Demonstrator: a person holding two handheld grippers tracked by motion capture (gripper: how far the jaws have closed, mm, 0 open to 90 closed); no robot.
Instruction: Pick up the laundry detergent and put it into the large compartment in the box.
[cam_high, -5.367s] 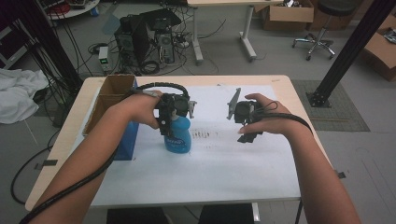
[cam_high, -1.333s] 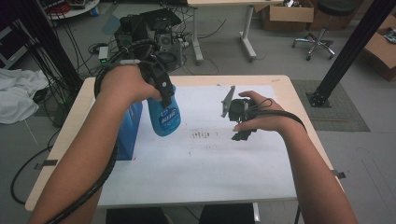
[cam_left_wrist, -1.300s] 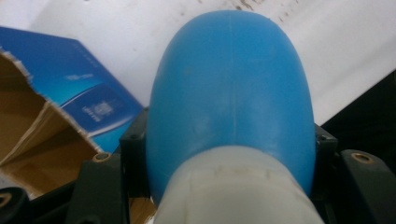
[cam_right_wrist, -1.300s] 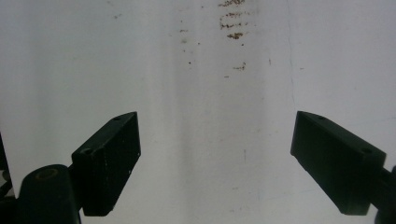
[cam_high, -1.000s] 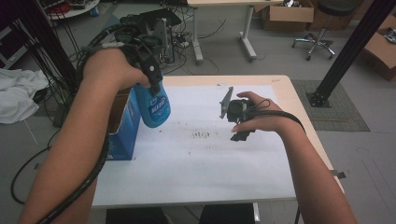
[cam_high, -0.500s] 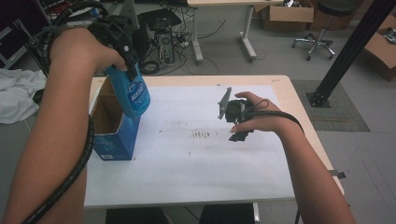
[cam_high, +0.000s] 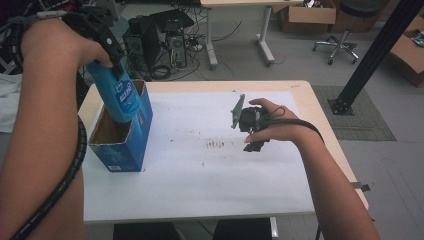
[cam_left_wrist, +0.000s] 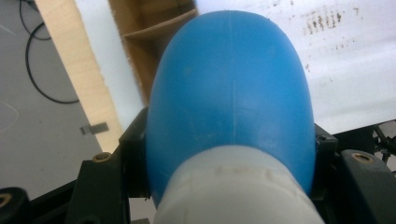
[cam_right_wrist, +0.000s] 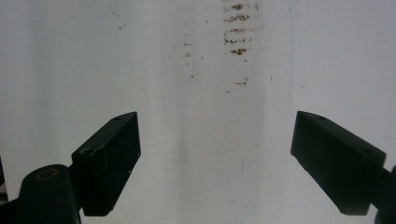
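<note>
A blue plastic bottle (cam_high: 119, 95) with a white cap end (cam_left_wrist: 236, 191) hangs tilted over the open top of a blue cardboard box (cam_high: 122, 145) at the table's left edge. My left gripper (cam_high: 102, 47) is shut on the bottle near its cap; in the left gripper view the black jaws press both sides of the bottle (cam_left_wrist: 231, 93), and the box's brown inside (cam_left_wrist: 149, 42) lies beyond it. At the table's middle right, my right gripper (cam_high: 250, 122) rests low over the white sheet. Its jaws stand wide apart with nothing between them (cam_right_wrist: 217, 158).
A white sheet (cam_high: 210, 165) with small brown stains (cam_high: 215, 145) covers the wooden table (cam_high: 310, 105). Beyond the far edge are computer cases and cables (cam_high: 160, 35), a desk leg, cardboard boxes and an office chair (cam_high: 345, 30). A black post (cam_high: 370, 50) stands at the right.
My left gripper has carried the blue bottle up and to the left, from over the sheet to above the open box. The right gripper has stayed where it was.
</note>
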